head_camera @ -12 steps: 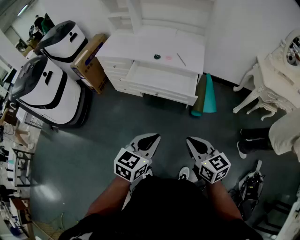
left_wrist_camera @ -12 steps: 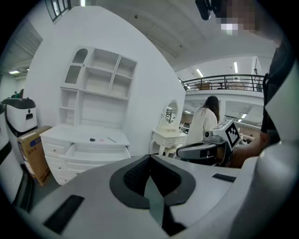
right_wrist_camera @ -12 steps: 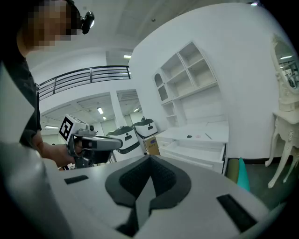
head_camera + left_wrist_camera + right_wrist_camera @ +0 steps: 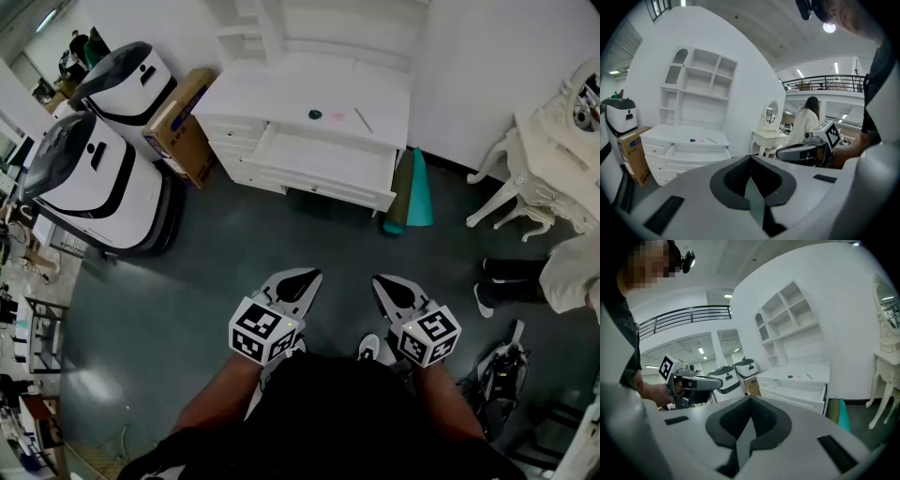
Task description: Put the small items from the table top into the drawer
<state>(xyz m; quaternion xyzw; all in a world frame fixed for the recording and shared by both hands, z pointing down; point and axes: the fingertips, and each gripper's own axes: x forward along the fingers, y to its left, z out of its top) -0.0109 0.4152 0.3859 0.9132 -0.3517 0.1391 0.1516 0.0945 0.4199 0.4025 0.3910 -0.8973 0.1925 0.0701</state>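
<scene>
3 small items in a row on white table (image 4: 272,89) top, L to R: dark round piece (image 4: 315,114), pale pink flat piece (image 4: 337,116), thin stick (image 4: 362,119) lying diag. White drawer (image 4: 319,156) just below, pulled open.

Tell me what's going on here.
A person stands back from the white desk, holding the left gripper and right gripper low, both shut and empty. The drawer is open. A dark round item, a pink item and a thin stick lie on the desk's top, untouched.
</scene>
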